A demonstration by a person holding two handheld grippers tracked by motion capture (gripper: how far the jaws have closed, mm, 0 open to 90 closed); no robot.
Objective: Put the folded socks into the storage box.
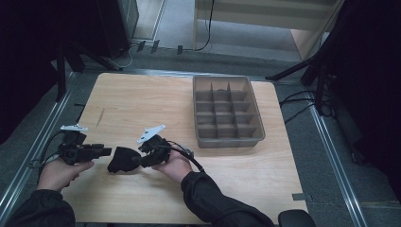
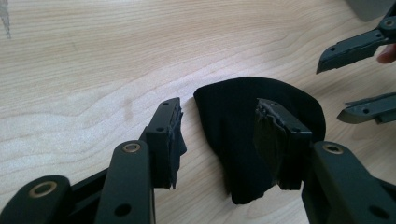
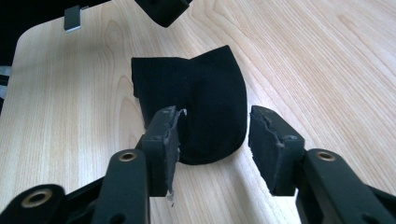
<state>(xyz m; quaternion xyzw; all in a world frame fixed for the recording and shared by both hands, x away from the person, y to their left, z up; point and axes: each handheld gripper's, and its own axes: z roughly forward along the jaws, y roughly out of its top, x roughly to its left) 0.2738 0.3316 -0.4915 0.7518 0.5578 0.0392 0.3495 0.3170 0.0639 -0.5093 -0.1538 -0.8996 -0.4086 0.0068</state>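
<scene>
A small black folded cloth [image 1: 122, 160] lies flat on the wooden table [image 1: 142, 104], near its front left. My left gripper [image 1: 108, 152] points at it from the left, and my right gripper [image 1: 138, 160] from the right. In the left gripper view the cloth [image 2: 224, 140] lies on the wood past the open left gripper [image 2: 218, 106], with its right edge behind the right-hand jaw. The right gripper [image 2: 332, 91] stands open at the far right. In the right gripper view the cloth [image 3: 196, 88] lies just beyond the open right gripper [image 3: 214, 113]. Neither gripper's pads press on it.
A grey plastic tray [image 1: 228, 142] divided into several empty compartments stands at the back right of the table. Bare wood [image 1: 255, 179] surrounds the cloth. Dark stands and cables [image 1: 302, 104] ring the table on the floor.
</scene>
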